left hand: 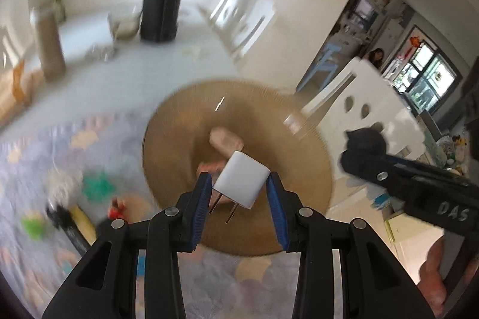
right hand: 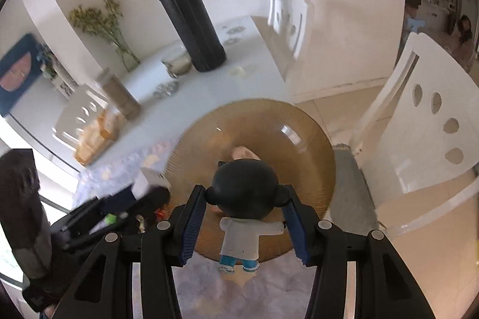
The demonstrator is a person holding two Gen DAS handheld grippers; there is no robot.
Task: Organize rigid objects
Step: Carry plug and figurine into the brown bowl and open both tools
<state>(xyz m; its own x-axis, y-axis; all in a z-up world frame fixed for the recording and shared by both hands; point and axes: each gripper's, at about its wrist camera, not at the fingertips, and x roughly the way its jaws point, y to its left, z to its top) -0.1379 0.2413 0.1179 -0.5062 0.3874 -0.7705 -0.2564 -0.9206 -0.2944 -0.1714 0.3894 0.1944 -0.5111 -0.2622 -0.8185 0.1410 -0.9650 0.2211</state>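
Left wrist view: the left gripper [left hand: 239,184] clamps a white two-prong plug adapter [left hand: 242,178] above a round amber ribbed glass plate [left hand: 179,133]; the right gripper's black body reads "DAS".

Right wrist view: the right gripper [right hand: 245,200] pinches a black-headed, grey-shirted toy figurine [right hand: 244,193] over that plate [right hand: 302,157].

Tall black flask [right hand: 188,16] upright on white table [right hand: 209,91]; dried flowers [right hand: 101,16] beside wall; white chair [right hand: 425,124] near table.
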